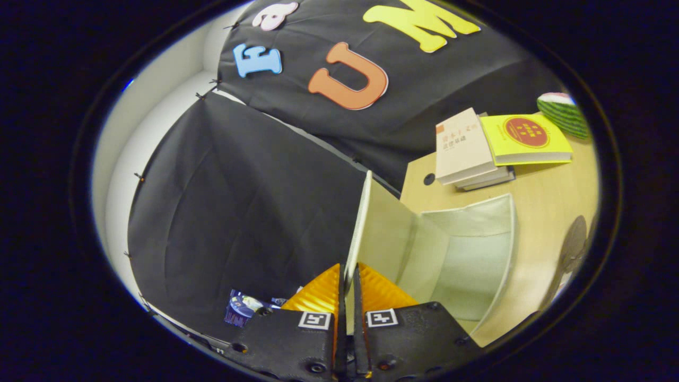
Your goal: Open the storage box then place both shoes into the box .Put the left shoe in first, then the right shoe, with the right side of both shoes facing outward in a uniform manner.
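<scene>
Gripper (pixel 347 286): closed on lid (pixel 360 223), both fingers pressed | box (pixel 467 254): opened, on table (pixel 546 196) | books (pixel 472 148): stacked at far table edge

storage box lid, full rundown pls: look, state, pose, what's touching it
The lid of the storage box is a pale cream, stiff flat panel, plastic by its look. It is swung up, seen nearly edge-on, still joined to the box along one side. The gripper is shut on its free edge, one finger on each face. The box behind stands open, on a wooden table.
</scene>
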